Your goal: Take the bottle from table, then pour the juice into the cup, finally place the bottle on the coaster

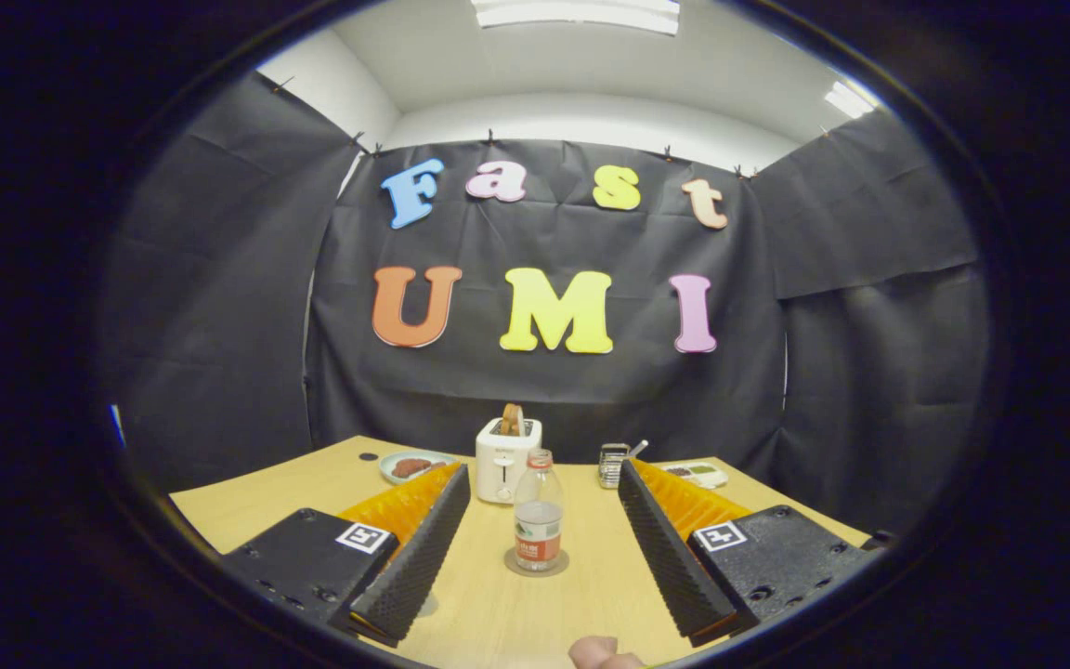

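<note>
The jaws (542, 557) are standing wide apart, touching nothing. Between them the bottle (538, 511) is standing upright on the round coaster (536, 564) on the wooden surface (535, 613). Beyond it a white toaster (507, 457) is holding a slice of bread (512, 420).

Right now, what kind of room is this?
Probably a small test booth dressed up like a kitchen: black cloth walls around one wooden table, with a toaster and a bottle standing on a coaster between the gripper's open fingers.
</note>
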Available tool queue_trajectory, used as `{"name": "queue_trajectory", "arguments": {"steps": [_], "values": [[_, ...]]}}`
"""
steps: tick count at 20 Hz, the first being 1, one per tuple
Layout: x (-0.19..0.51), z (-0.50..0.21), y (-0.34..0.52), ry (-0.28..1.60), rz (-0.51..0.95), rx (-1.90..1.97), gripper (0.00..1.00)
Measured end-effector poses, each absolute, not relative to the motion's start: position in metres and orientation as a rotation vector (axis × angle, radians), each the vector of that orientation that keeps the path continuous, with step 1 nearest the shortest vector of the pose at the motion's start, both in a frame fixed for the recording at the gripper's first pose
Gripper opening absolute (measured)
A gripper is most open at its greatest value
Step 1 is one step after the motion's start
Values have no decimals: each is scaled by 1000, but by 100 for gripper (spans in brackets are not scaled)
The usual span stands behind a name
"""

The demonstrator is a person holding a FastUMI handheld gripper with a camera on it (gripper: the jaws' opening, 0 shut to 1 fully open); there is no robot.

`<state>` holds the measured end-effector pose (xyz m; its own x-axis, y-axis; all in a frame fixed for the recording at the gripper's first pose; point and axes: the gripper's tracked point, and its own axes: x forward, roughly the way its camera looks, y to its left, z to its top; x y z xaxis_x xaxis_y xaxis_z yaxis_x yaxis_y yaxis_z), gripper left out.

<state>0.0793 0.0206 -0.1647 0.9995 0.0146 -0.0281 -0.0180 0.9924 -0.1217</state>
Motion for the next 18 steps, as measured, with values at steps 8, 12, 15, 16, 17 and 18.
{"name": "queue_trajectory", "arguments": {"steps": [8, 12, 15, 16, 17, 18], "values": [[5, -91, -3, -30, -10, -181, 100], [-33, -68, -7, -11, 4, -122, 100], [-53, -49, -14, -1, -4, -95, 100], [-60, -39, -18, -16, -17, -98, 100], [-66, -31, -18, -29, -20, -97, 100], [-72, -26, -16, -36, -10, -91, 100]]}}
